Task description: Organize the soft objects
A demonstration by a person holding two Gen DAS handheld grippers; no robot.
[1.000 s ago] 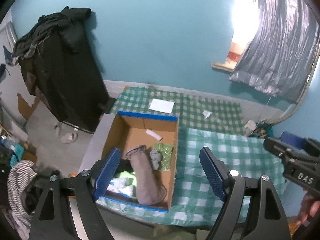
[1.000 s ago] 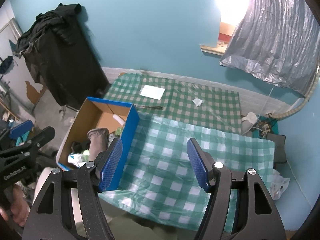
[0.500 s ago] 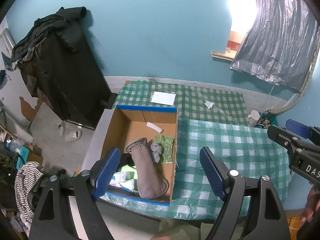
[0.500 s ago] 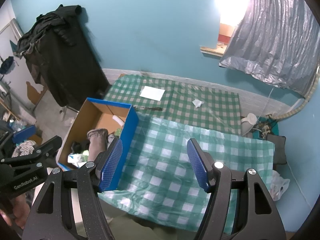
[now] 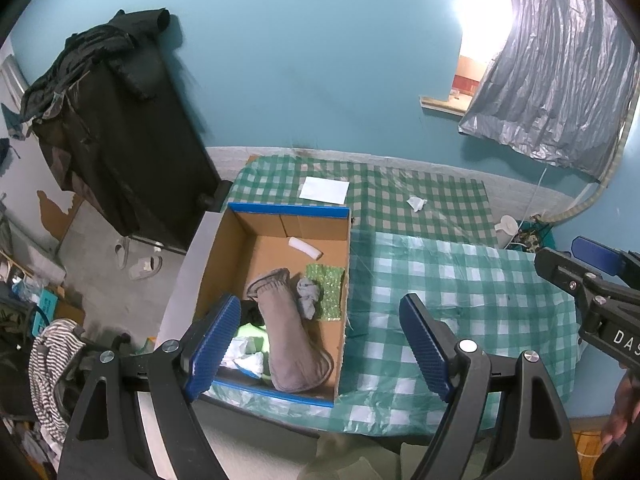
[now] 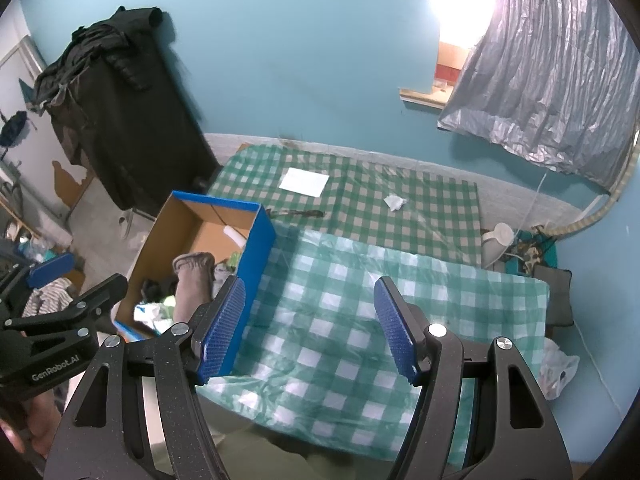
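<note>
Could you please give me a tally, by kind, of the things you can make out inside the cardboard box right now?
Large grey sock: 1
Small grey sock: 1
Green sparkly cloth: 1
White roll: 1
Black item: 1
Light green item: 1
White crumpled item: 1
Total: 7

right gripper jaws apart, cardboard box

Counter cloth: green-and-white check. Cardboard box: brown, blue rim. Inside: grey-brown sock, small grey sock, green sparkly pad, white roll. Claw pads: blue, black frame. Wall: teal.
</note>
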